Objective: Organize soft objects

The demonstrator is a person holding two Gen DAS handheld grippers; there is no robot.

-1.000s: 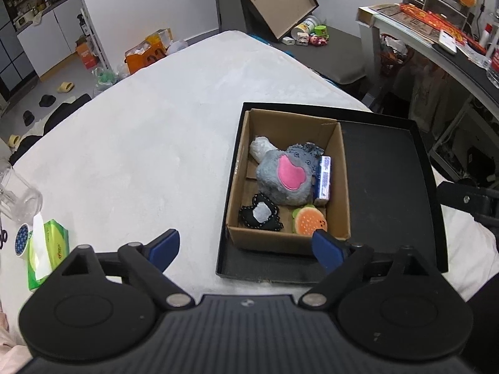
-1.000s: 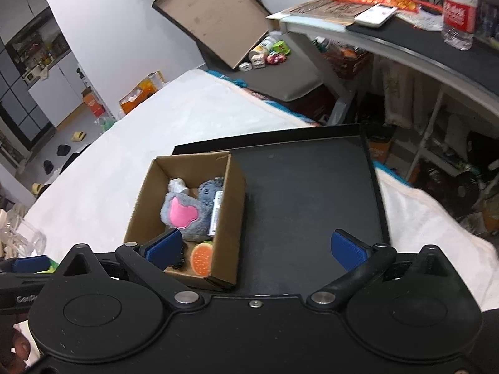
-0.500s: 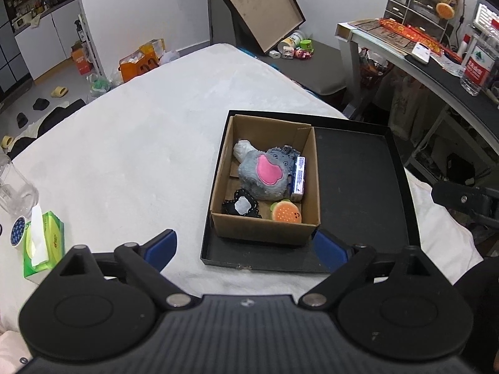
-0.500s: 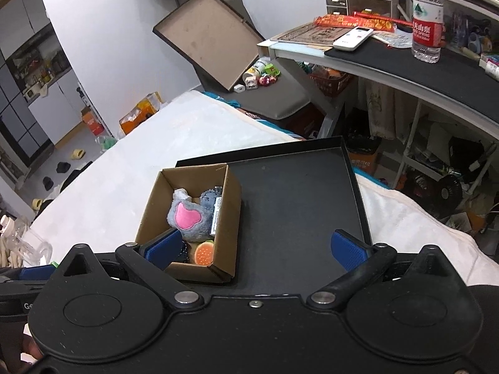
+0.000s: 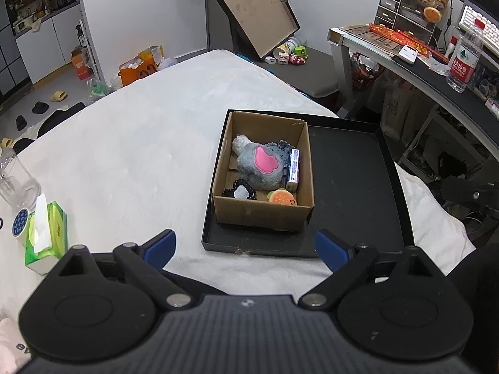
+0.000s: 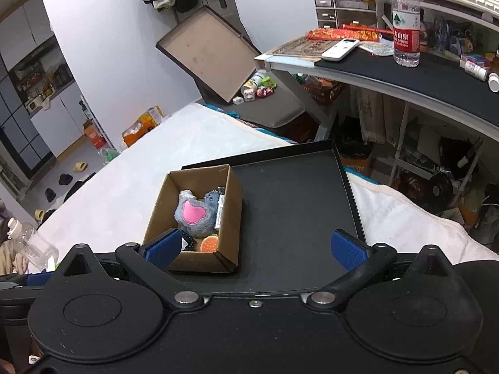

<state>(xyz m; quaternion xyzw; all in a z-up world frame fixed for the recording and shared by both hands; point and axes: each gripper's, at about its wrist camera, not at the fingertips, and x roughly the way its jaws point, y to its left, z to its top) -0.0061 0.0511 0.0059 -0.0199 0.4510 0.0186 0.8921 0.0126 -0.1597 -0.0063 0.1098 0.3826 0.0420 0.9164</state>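
A cardboard box (image 5: 265,215) (image 6: 227,199) stands in the left half of a shallow black tray (image 5: 352,187) (image 6: 293,218) on a white bed. Inside the box lie a grey plush with a pink patch (image 5: 260,165) (image 6: 195,215), a small burger-shaped toy (image 5: 282,197) (image 6: 209,243), a black frilly piece with a white centre (image 5: 239,190) and a white-and-blue pack (image 5: 293,168). My left gripper (image 5: 246,247) hangs open, above and short of the tray's near edge, holding nothing. My right gripper (image 6: 254,247) is open too, over the tray's near side, and its left pad (image 6: 163,247) hides part of the box.
A green tissue box (image 5: 46,233) and a clear bottle (image 5: 15,177) sit at the bed's left edge. A desk (image 6: 405,84) with a water bottle (image 6: 405,31) stands to the right. A flat open case (image 5: 252,9) leans against the far wall. The white bedcover (image 5: 140,143) spreads left of the tray.
Both grippers have pulled back and up from the box, so box and tray look smaller and farther. The fingers have stayed open, and the toys in the box have not moved.
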